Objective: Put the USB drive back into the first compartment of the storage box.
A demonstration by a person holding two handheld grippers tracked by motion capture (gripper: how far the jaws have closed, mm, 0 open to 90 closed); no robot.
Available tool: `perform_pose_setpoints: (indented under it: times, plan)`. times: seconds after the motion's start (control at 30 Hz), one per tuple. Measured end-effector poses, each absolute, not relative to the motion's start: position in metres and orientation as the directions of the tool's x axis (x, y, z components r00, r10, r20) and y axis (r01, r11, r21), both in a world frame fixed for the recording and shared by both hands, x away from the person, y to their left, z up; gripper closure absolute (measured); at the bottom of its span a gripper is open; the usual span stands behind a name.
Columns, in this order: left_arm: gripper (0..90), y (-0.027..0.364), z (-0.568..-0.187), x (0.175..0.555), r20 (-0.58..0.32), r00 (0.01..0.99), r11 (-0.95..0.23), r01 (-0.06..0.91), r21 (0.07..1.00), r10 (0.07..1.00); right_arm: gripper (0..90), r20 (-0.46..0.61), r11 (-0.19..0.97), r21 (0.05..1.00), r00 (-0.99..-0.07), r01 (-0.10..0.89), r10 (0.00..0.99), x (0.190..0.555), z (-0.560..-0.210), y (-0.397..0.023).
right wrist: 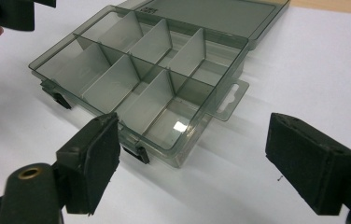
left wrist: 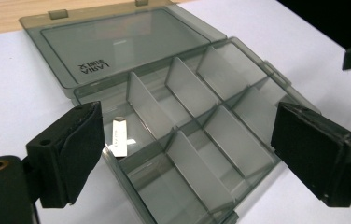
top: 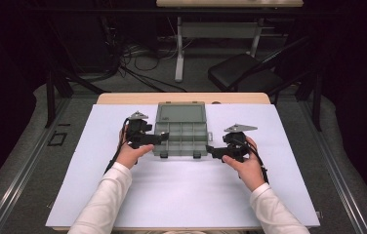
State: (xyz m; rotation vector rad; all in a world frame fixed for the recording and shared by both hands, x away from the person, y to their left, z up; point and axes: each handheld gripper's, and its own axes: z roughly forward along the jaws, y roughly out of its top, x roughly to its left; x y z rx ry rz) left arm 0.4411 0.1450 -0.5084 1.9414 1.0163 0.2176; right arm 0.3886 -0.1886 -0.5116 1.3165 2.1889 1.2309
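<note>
Now both claws, left (top: 158,138) and right (top: 211,151), stand spread, gripping nothing, flanking the open box (top: 180,131); small metal stick (left wrist: 119,136) inside. Next, probably: shut the lid (top: 180,113).

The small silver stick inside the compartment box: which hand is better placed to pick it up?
Probably the left. The silver stick lies in a compartment just ahead of the open left tool. The right tool faces the box's opposite corner.

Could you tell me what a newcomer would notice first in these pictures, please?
A smoky grey compartment box lies open mid-table on the white sheet, its lid folded back flat. The left gripper and right gripper flank it, both open. A small silver stick lies in one compartment near the left gripper.
</note>
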Motion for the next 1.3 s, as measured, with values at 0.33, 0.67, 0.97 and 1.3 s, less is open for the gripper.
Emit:
perform_pose_setpoints:
  times: [0.33, 0.67, 0.97, 1.3]
  plan:
    - [4.1, 0.146, -0.510, 0.444, -0.161, 0.665, -0.322, 0.541, 0.777, 0.729, 12.5, 0.176, 0.216, 0.761, -0.516, 0.612, 0.838, 0.407, -0.507, -0.181]
    - [7.3, 0.152, -0.509, 0.446, -0.222, 0.662, -0.282, 0.565, 0.775, 0.716, 11.4, 0.176, 0.226, 0.761, -0.528, 0.608, 0.831, 0.428, -0.492, -0.179]
    - [14.5, 0.146, -0.511, 0.443, -0.188, 0.668, -0.318, 0.558, 0.767, 0.720, 15.4, 0.161, 0.245, 0.740, -0.520, 0.626, 0.839, 0.444, -0.487, -0.173]
    - [14.6, 0.145, -0.514, 0.445, -0.184, 0.672, -0.339, 0.567, 0.751, 0.717, 17.0, 0.194, 0.214, 0.715, -0.484, 0.665, 0.854, 0.465, -0.483, -0.171]
